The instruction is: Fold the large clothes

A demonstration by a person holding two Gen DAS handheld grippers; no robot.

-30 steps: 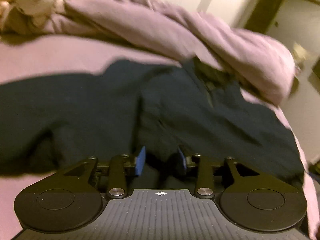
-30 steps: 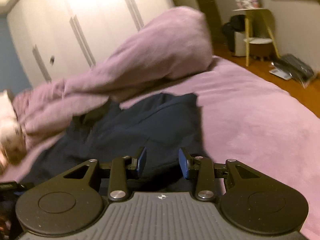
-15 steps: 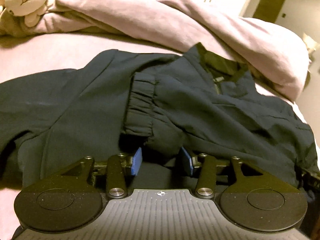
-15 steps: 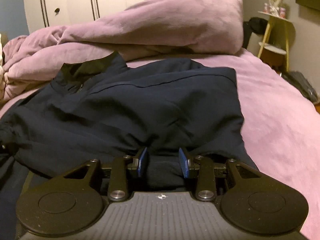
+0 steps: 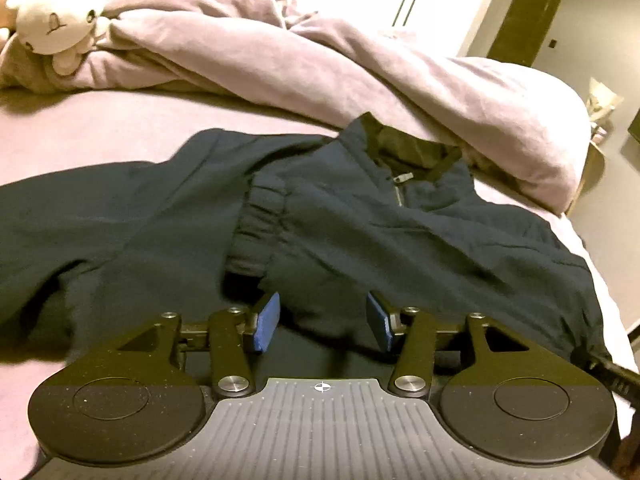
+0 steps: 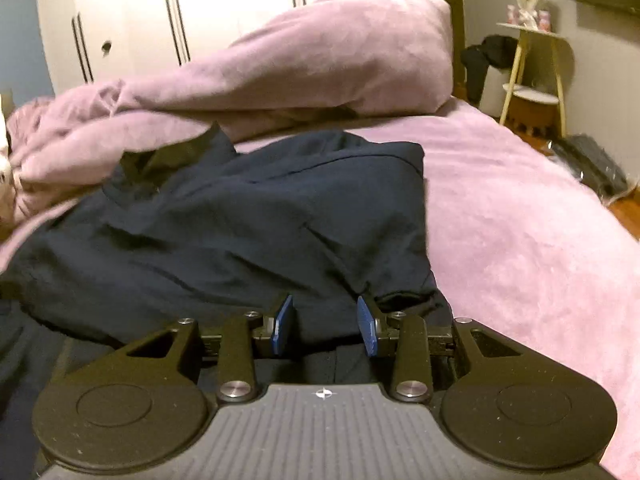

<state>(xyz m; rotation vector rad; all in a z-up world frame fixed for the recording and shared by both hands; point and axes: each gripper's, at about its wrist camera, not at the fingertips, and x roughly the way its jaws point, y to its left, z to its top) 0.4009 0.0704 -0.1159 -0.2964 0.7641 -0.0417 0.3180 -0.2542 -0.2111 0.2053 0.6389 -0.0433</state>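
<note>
While our left hand-held gripper (image 5: 322, 322) is opening its jaws, the dark fabric between the blue pads looks no longer pinched, so we judge that this side of the navy jacket (image 5: 360, 220) is being let go on the bed (image 6: 520, 220). Our right hand-held gripper (image 6: 325, 326) has its jaws only partly spread, with a bunch of the same jacket between the pads; it seems to pinch the cloth, but we cannot be fully sure that the pads press on it.

The jacket lies across the pink bed cover, just in front of both grippers. One sleeve, with its elastic cuff (image 5: 256, 224), is folded over the chest, and the collar (image 5: 412, 152) points toward the heaped duvet (image 5: 320, 64).

What could go wrong, in our judgement:
- If the right side pulls while the left side is free, the folded sleeve may slide off and the fold will open.
- The fabric looks smooth and thin, so it may slip out of a loose pinch.
- The bed is soft, so pressing down may wrinkle the layers instead of flattening them.
- The collar almost touches the duvet, which could catch on it or cover the edge we need to see.

The room is a dim bedroom with warm light. A soft toy (image 5: 52, 20) sits on the duvet at the far left, white wardrobe doors (image 6: 180, 20) stand behind, and a small yellow side table (image 6: 532, 64) is at the right.
</note>
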